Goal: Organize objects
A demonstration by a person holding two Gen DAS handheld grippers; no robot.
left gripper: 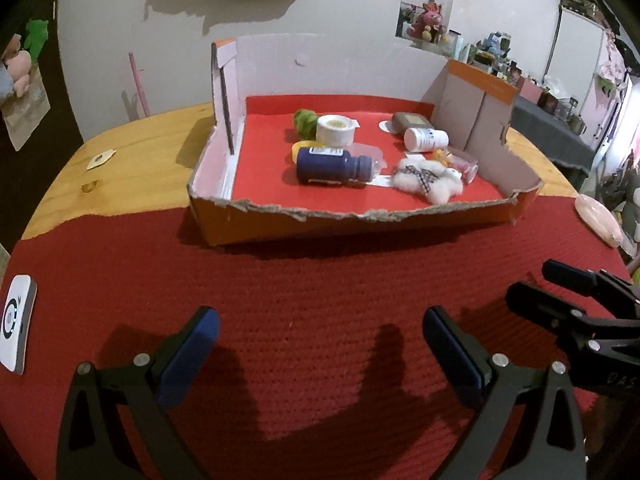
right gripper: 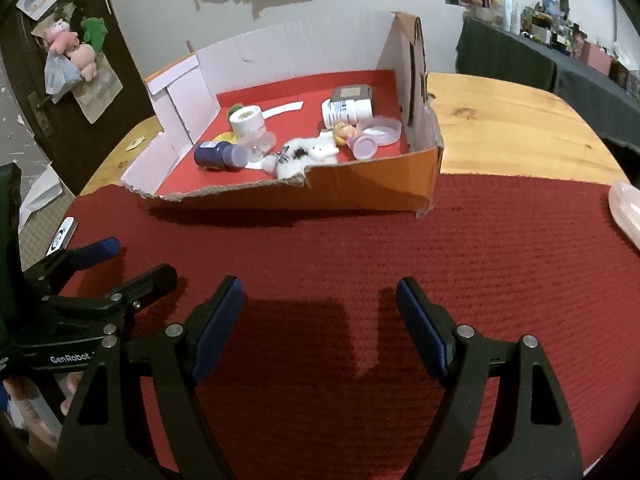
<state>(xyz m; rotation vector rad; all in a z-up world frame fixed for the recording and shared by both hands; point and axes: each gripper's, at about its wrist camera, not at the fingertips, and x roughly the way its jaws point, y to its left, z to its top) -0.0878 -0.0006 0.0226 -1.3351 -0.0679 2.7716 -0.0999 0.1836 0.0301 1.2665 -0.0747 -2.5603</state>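
Left wrist view: our left tongs [left gripper: 320, 344] and right tongs [right gripper: 320, 320] gape wide, empty; the dark-blue bottle [left gripper: 332, 166] lies crosswise ahead in the cardboard box [left gripper: 360, 222], nearer the left.

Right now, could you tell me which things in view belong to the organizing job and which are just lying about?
Part of the job:
cardboard box
dark blue bottle
white bottle
tape roll
fluffy white toy
left gripper and right gripper, both open and empty

Just lying about:
white device
pink dish
red mat
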